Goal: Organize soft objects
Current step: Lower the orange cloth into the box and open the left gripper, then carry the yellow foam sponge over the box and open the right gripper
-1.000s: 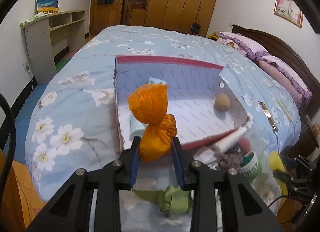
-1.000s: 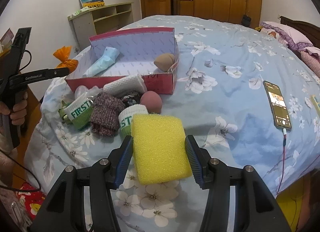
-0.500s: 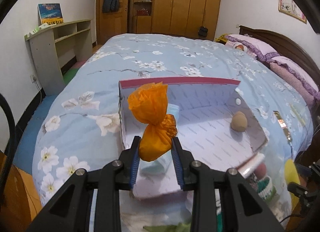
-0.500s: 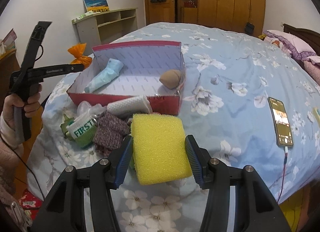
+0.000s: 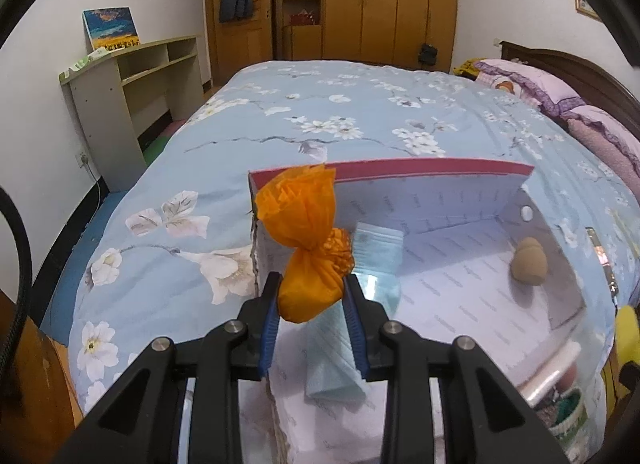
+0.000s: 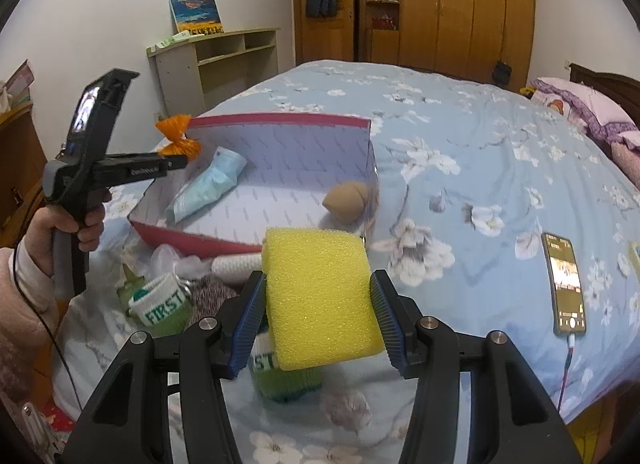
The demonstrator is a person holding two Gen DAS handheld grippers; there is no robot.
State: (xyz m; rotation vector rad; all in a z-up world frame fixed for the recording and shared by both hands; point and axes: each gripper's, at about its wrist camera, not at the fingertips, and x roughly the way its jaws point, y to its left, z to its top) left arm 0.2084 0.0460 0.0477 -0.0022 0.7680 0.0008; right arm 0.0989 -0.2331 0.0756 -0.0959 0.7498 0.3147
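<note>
Left tongs (image 5: 311,304) clamped on the orange tissue bundle (image 5: 306,248), pads pressing its lower bulb, top ruffle sticking up free. Right tongs (image 6: 318,312) clamped on the yellow sponge (image 6: 320,296), both pads flat against its sides. The box (image 5: 432,167) sits on the bed (image 5: 320,111), lid wall up at the back; inside lie a blue tissue pack (image 5: 360,292) along the left side and a tan makeup sponge (image 5: 528,262) at the right.

From the right view, my bundle hangs over the box's left edge, above the near end of the blue pack.

To do this drop well, I'd carry the bundle inward past the wall, aim for bare floor between the pack and the tan sponge, lower until close, then open slowly so the crinkly tissue doesn't snag on a pad. Yellow sponge should wait outside, above the pile of wristbands (image 6: 162,304) and knits, so my two hands don't collide. Sponge goes in afterwards, in the middle gap.
</note>
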